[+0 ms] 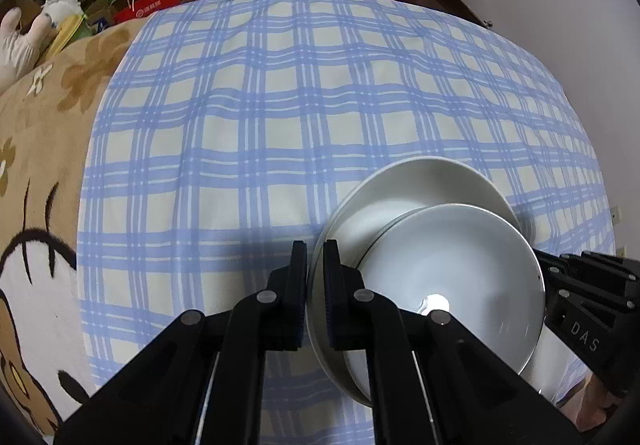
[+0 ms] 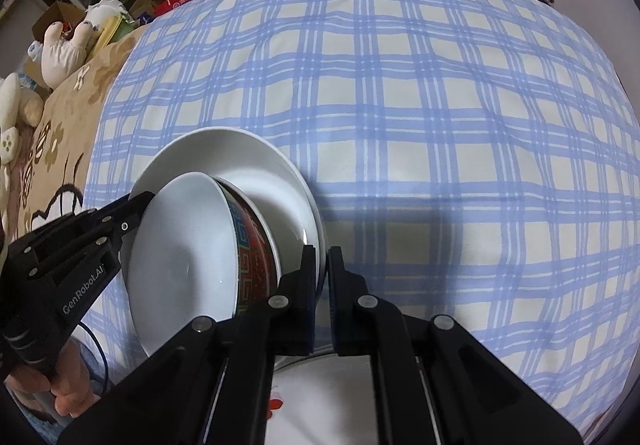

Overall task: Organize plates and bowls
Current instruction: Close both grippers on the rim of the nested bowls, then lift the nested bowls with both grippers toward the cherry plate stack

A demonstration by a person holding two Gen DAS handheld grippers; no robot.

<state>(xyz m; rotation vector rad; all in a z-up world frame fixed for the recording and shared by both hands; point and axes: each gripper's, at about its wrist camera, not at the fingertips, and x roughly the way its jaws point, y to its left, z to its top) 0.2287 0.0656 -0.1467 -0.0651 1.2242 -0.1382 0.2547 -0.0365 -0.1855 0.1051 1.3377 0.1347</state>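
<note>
Nearest us in the left wrist view, the left gripper [image 1: 315, 257] has its jaws pinched onto the left rim of the white plate [image 1: 420, 185], one pad outside the edge and one just inside. A bowl [image 1: 456, 269] sits in that plate, white inside, with a lamp glare low in it. At the far right the black body of the right gripper [image 1: 538, 277] reaches the plate's opposite edge. All of it is over the blue checked cloth [image 1: 280, 105], with a brown patterned blanket [image 1: 40, 145] to the left.

In the right wrist view, the right gripper [image 2: 320, 257] is clamped on the plate [image 2: 224, 149] rim in the same way, the thin white edge running between its pads. Here the bowl [image 2: 188, 253] shows a red patterned outer wall, and the left gripper [image 2: 136, 213] meets the far rim. Below the stack lies another white surface with a red mark [image 2: 276, 403], perhaps a second plate, though too little shows for us to be sure.

We judge the step to be a two-handed carry of plate and bowl together; whether the plate rests on the cloth or hangs above it we cannot tell. Next we would keep both grips level so the bowl does not slide, and set the stack down before letting go
</note>
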